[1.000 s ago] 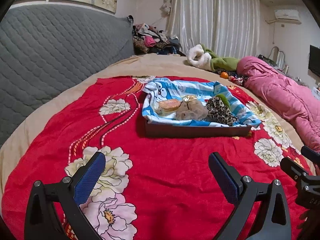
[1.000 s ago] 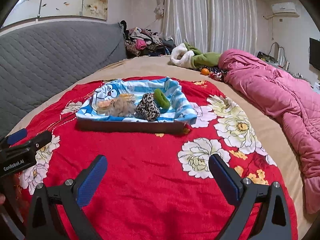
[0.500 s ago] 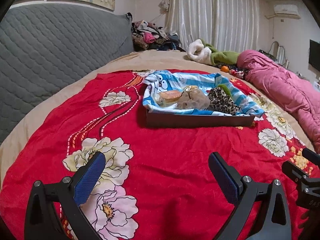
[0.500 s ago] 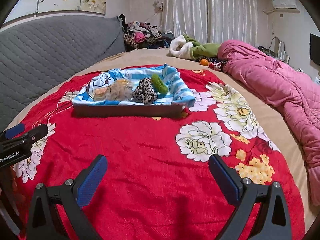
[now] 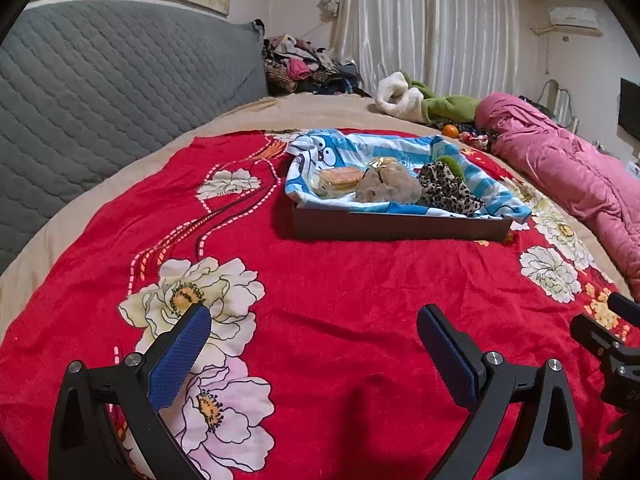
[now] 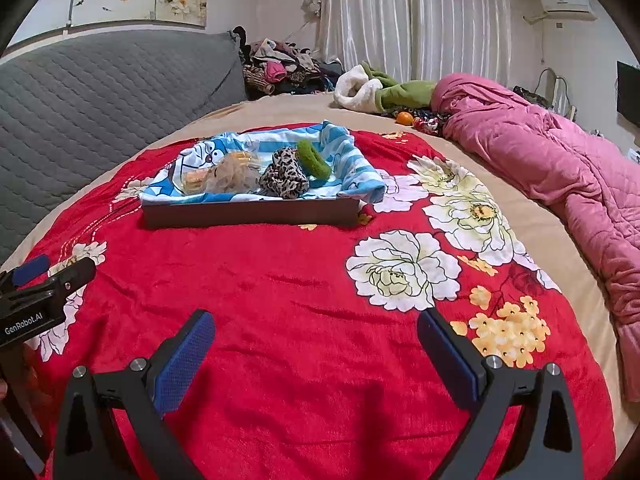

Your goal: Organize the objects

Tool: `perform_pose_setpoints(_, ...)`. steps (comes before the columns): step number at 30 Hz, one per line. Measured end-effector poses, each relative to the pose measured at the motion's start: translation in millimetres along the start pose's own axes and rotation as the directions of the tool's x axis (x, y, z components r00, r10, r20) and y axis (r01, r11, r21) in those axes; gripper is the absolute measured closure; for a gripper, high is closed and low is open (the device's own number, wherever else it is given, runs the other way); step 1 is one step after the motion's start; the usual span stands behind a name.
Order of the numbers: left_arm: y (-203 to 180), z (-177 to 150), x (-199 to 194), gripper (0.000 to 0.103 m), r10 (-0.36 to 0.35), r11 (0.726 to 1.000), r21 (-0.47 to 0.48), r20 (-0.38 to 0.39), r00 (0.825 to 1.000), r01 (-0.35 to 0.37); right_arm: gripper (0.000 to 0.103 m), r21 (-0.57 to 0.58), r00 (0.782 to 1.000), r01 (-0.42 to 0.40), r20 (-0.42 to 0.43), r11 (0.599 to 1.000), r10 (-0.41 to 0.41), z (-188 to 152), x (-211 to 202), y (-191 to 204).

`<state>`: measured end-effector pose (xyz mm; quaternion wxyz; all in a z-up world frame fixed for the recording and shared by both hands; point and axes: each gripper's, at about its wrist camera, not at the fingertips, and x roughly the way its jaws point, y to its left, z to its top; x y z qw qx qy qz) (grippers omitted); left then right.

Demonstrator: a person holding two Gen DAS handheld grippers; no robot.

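The tray, a shallow dark-walled one lined with a blue-and-white striped cartoon cloth, lies well ahead of both pairs of fingers on the red flowered blanket. In the left wrist view it sits ahead and slightly right of the gap between the fingers; in the right wrist view it sits ahead and to the left. Inside it, side by side, are an orange-and-cream scrunchie, a beige gauzy scrunchie, a leopard-print scrunchie and, at the far right end, a green fuzzy hair tie — the beige one touching its neighbours on either side. The left gripper hangs over bare red blanket with its blue-padded fingers spread wide, nothing between them. The right gripper is the same — fingers wide apart and empty, above the blanket near a white flower print. Each gripper shows at the edge of the other's view, beside it. Beyond the tray, far past the fingertips, lie a pink quilt, a green-and-white garment and a small orange.
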<state>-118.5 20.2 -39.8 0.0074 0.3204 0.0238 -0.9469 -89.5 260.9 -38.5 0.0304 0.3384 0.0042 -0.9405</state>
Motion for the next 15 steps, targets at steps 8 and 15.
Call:
perform_pose_setpoints(8,-0.9,-1.2,1.3,0.001,0.004,1.000,0.007,0.001,1.000,-0.004,0.001,-0.003,1.000,0.001,-0.004,1.000,-0.001,-1.9,1.5,1.2)
perform_pose_setpoints(15,-2.3,-3.2,1.3,0.001,0.005,1.000,0.015,0.005,1.000,-0.005,0.001,0.004,1.000,0.005,-0.010,1.000,-0.005,-2.7,2.4,-0.6)
